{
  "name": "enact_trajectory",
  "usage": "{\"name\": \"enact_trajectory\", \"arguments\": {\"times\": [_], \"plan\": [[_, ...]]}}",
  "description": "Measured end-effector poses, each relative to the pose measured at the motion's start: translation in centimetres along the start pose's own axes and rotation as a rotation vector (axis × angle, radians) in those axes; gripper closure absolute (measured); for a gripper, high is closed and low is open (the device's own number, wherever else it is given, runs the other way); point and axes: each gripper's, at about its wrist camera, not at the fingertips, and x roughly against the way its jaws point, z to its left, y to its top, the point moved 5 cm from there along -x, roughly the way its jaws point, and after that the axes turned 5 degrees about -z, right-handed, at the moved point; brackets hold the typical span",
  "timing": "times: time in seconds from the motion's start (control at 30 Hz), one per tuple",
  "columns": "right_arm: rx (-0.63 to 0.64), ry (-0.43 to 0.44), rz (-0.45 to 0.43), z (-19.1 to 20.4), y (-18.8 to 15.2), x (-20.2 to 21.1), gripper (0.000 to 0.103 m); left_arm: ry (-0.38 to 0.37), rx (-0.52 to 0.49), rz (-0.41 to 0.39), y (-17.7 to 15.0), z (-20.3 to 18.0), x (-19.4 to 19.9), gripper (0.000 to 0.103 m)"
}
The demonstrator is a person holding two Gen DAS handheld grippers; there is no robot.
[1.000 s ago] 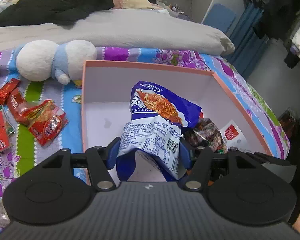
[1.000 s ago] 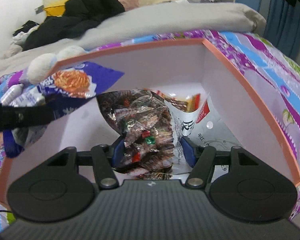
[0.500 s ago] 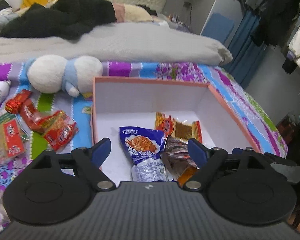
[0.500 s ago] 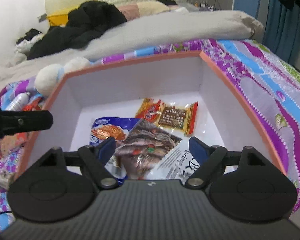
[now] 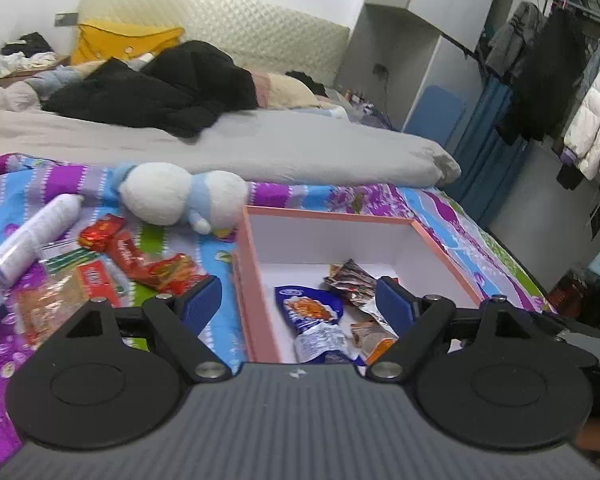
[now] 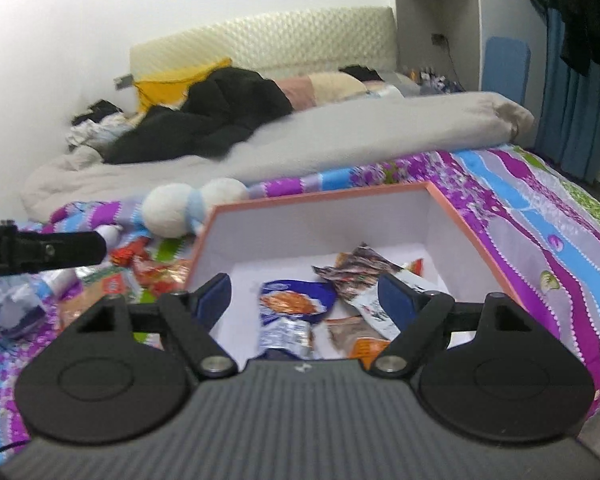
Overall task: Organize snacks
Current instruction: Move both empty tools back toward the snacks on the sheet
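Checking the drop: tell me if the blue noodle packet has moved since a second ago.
Yes. The blue noodle packet has gone down from between the left gripper's jaws onto the floor of the pink box, lying flat.

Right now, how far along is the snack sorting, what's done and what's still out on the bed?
Done: the blue noodle packet and the dark foil bag lie inside the pink box, along with other packets. In hand: nothing; the left tool and right tool are both open and empty above the box. Left: the red snack packets and the white bottle on the bedspread beside the box.
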Motion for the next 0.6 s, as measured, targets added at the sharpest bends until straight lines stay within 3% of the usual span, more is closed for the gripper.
{"name": "enact_trajectory", "arguments": {"times": [0.6], "plan": [[0.06, 0.083, -0.083, 8.2, -4.4, 3.9, 0.021, 0.112, -0.002, -0.061, -3.6, 8.0, 8.2, 0.012]]}}
